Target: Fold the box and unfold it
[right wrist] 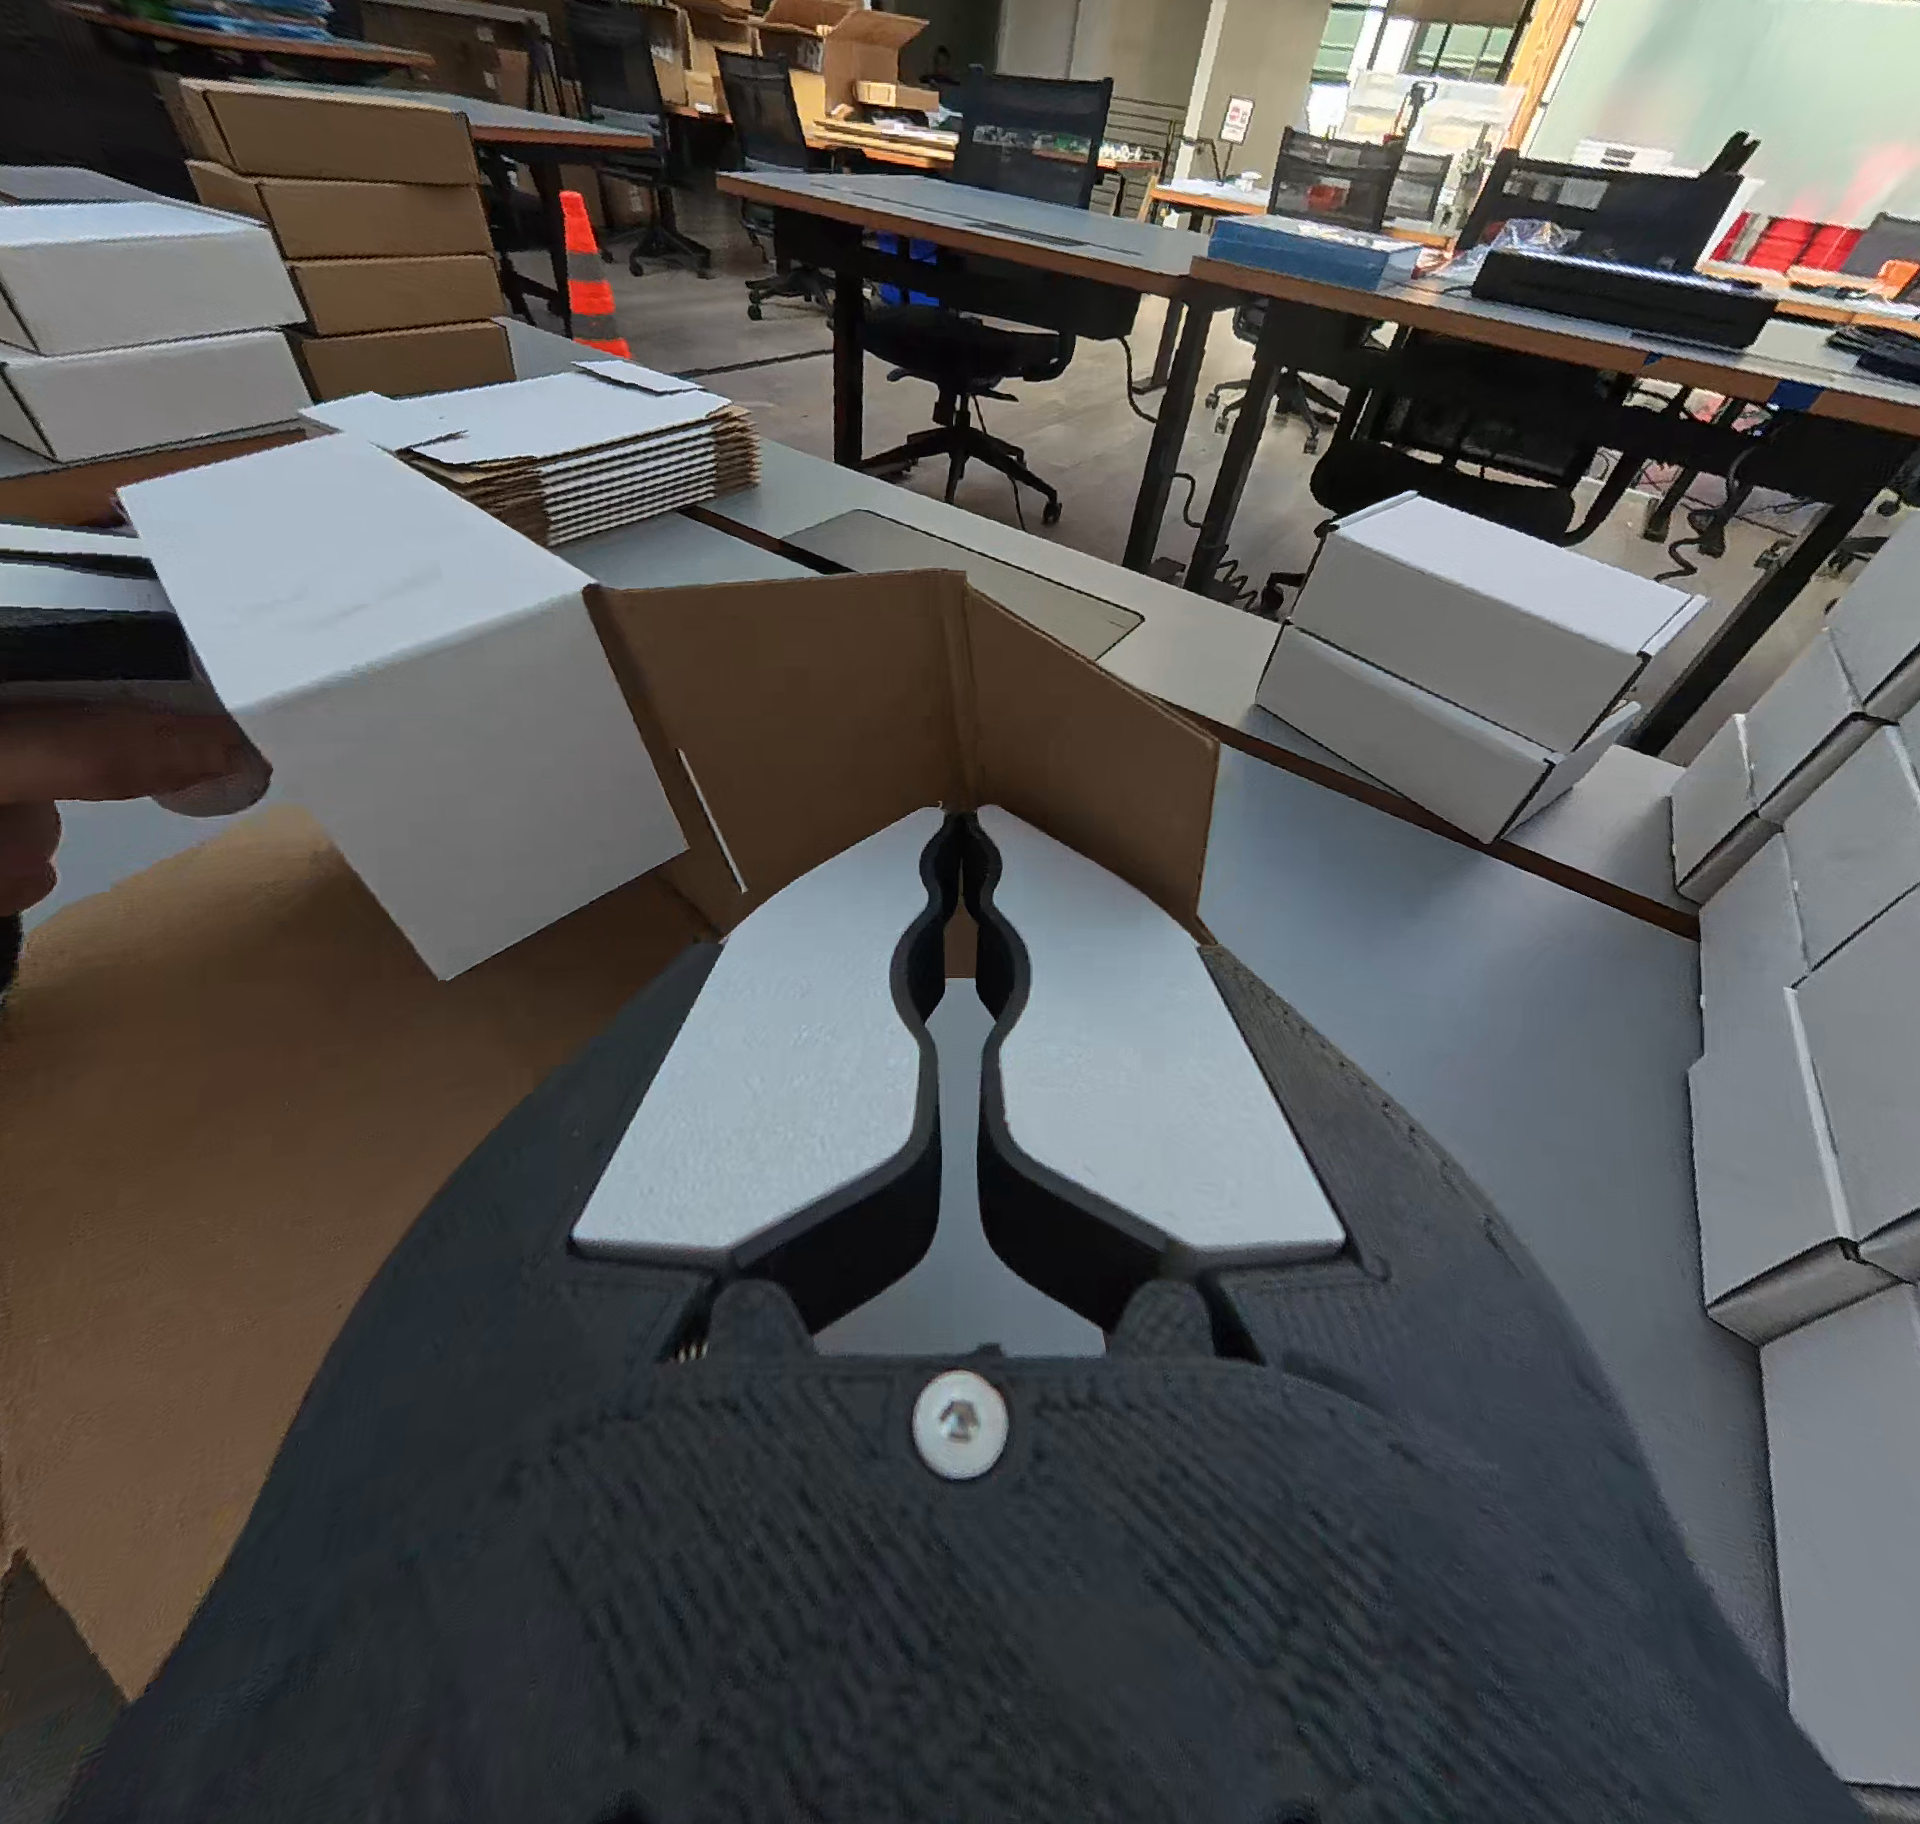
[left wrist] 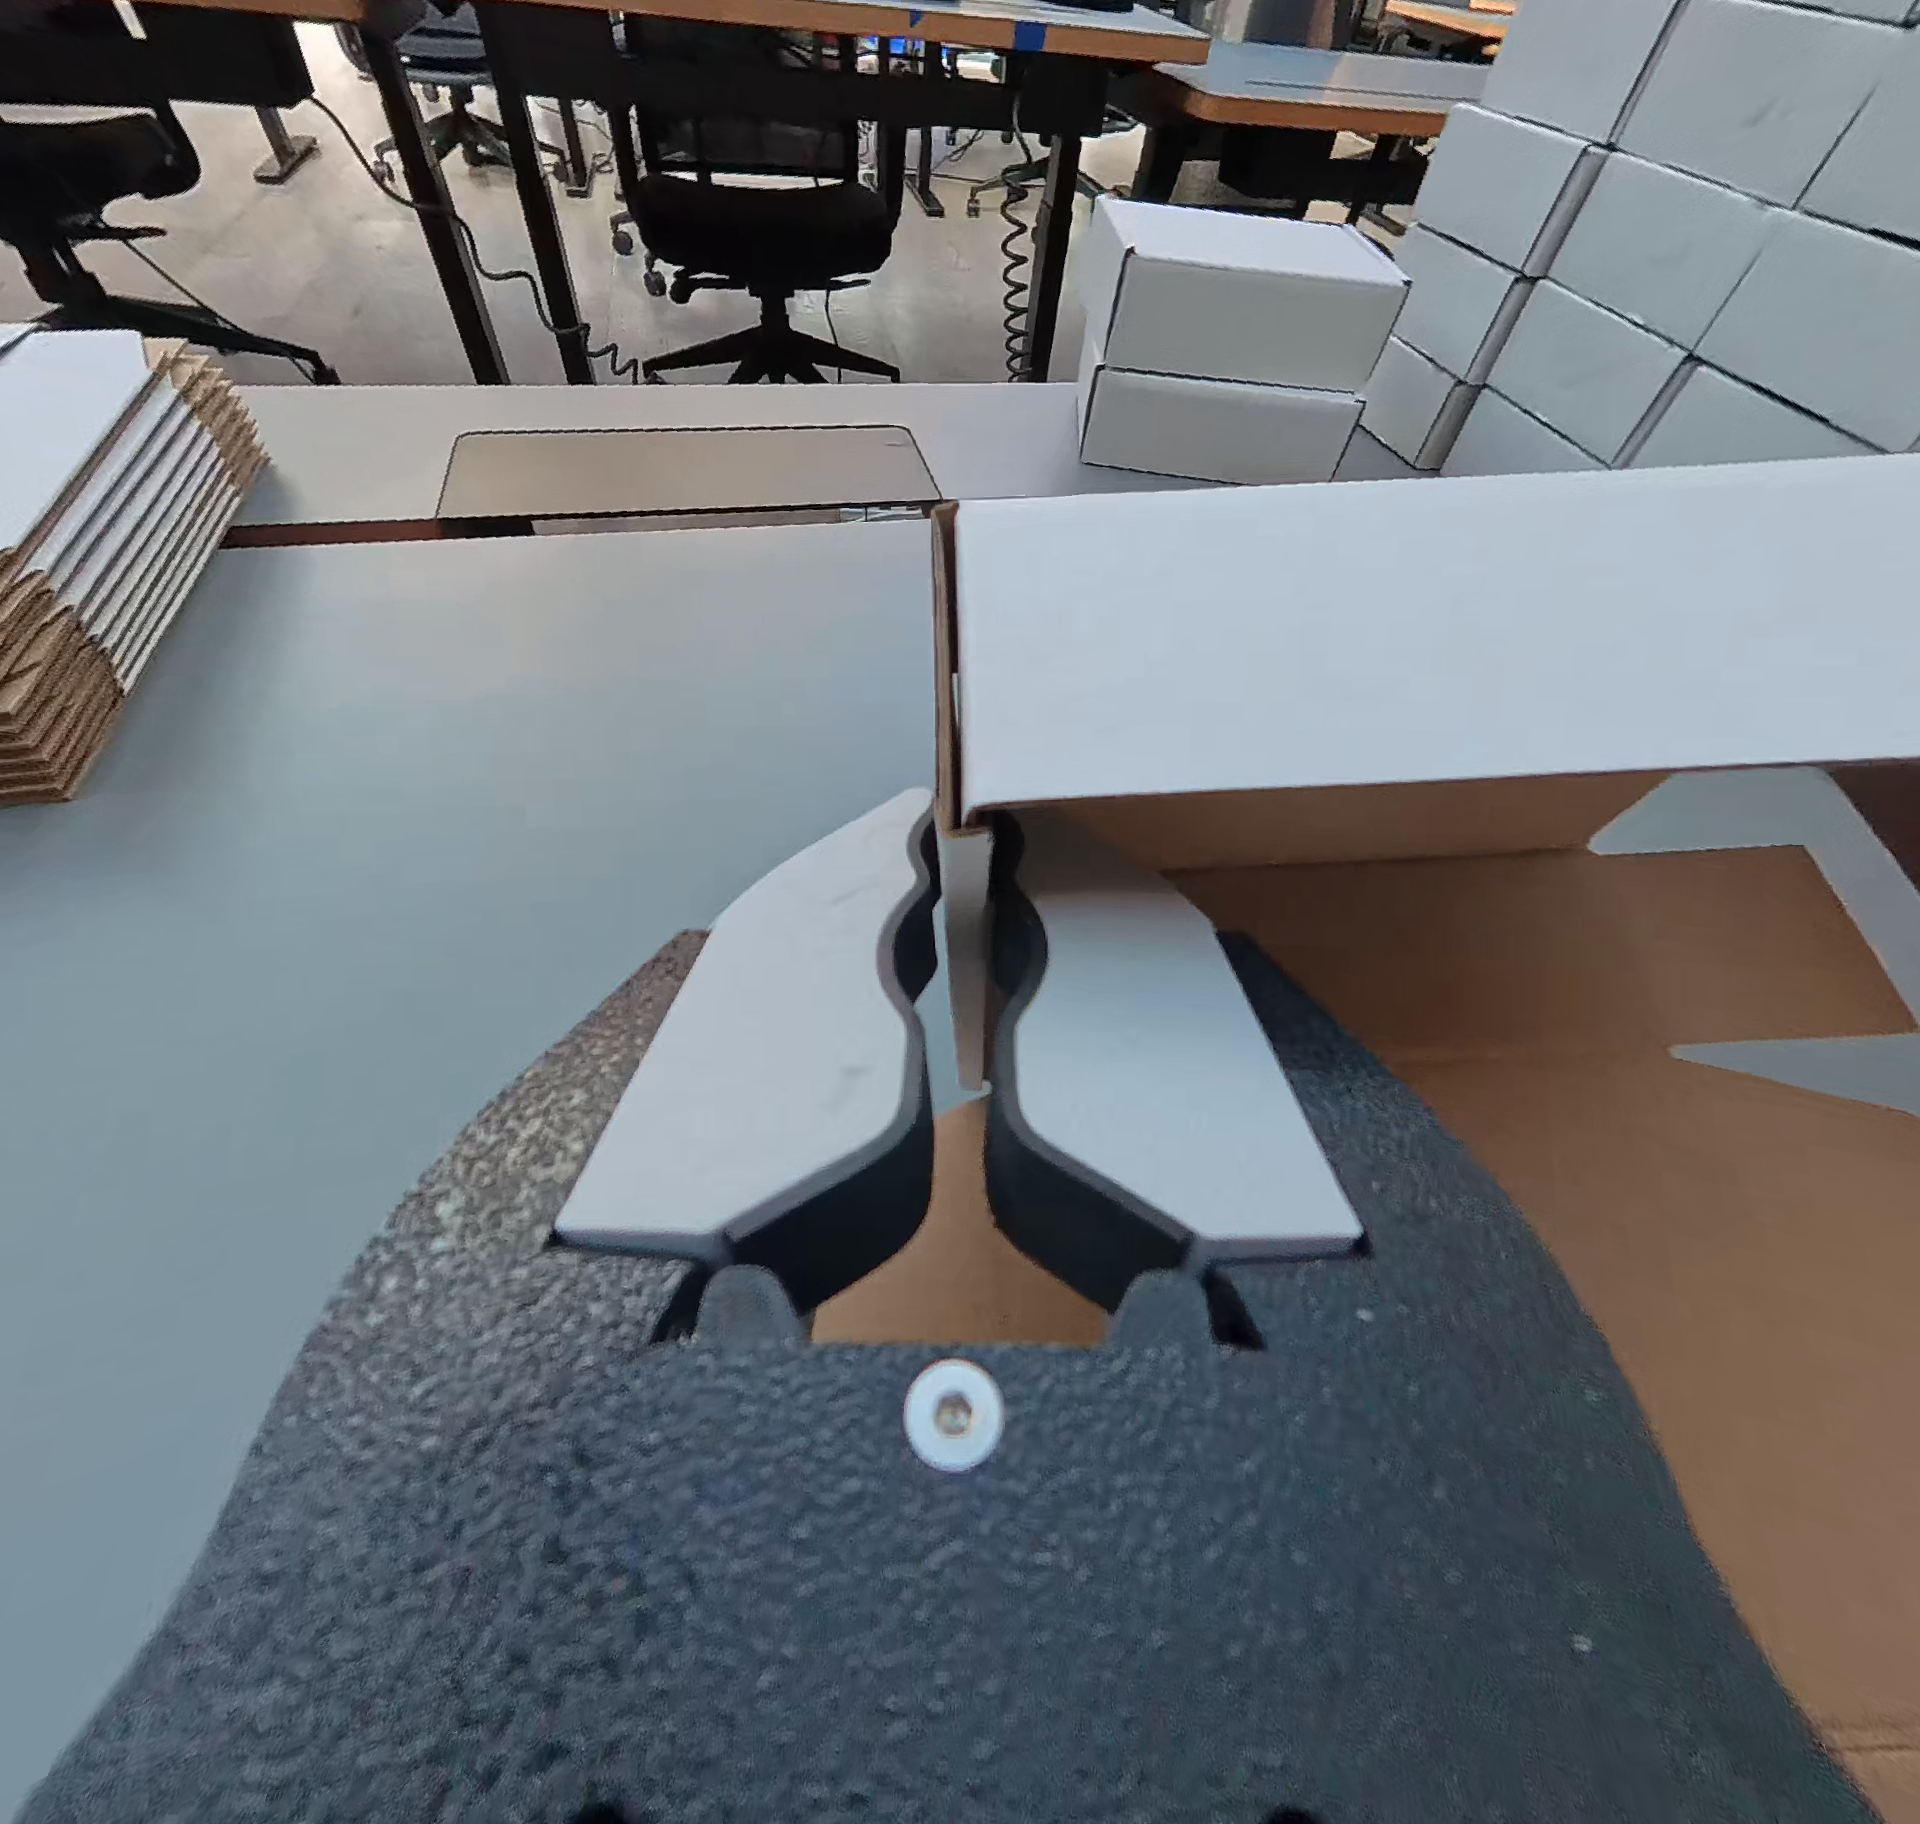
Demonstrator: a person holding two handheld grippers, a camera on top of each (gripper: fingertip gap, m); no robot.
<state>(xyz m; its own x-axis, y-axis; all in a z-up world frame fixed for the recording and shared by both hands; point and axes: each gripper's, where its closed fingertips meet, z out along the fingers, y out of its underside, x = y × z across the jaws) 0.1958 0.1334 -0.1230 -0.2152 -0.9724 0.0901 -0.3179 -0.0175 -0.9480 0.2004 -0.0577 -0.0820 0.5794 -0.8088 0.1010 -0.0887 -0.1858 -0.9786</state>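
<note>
The box is a cardboard blank, white outside and brown inside, lying on the grey table (left wrist: pixel 468 839). Its brown base (left wrist: pixel 1558 1099) lies flat. A long white panel (left wrist: pixel 1403 642) stands folded up over it. My left gripper (left wrist: pixel 966 839) is shut on a narrow white flap (left wrist: pixel 968 953) at that panel's left end. In the right wrist view the same white panel (right wrist: pixel 395 652) tilts at the left, with the left gripper (right wrist: pixel 83 631) and a hand (right wrist: pixel 114 766) behind it. My right gripper (right wrist: pixel 961 824) is shut, tips at the foot of the raised brown wall's inside corner (right wrist: pixel 831 714).
A stack of flat blanks (left wrist: pixel 94 569) lies at the table's left, also seen in the right wrist view (right wrist: pixel 603 465). Two folded white boxes (left wrist: pixel 1236 351) sit at the far edge. A wall of white boxes (left wrist: pixel 1714 216) rises on the right. Desks and office chairs stand beyond.
</note>
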